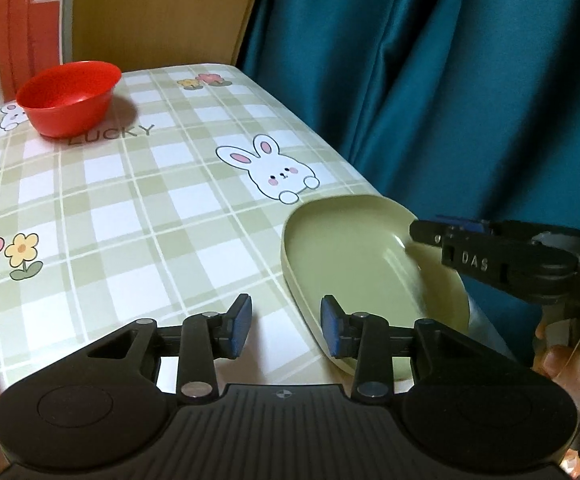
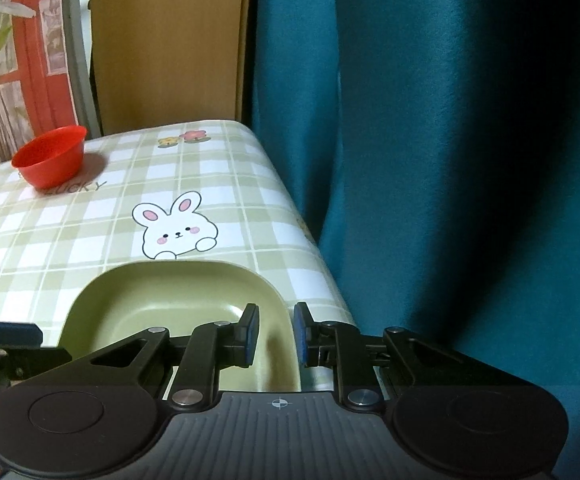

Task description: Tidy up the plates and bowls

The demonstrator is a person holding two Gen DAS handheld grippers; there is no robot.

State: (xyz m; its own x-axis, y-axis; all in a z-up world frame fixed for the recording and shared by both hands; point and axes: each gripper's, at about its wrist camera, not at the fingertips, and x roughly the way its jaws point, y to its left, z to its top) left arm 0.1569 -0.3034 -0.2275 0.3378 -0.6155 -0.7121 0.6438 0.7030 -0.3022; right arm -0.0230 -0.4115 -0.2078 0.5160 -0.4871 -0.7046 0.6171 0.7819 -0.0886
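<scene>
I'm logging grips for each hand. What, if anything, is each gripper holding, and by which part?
The right gripper pinches the green plate by its rim, one finger inside and one outside; the left gripper is open, holding nothing.

Black left gripper [image 1: 286, 326], blue pads [image 1: 243, 320], apparently ribbed base

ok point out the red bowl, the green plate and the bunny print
red bowl [image 1: 68, 98], left wrist view, inner wall
green plate [image 2: 162, 304], right wrist view, bare floor of the dish
bunny print [image 1: 278, 172], left wrist view, the face
</scene>
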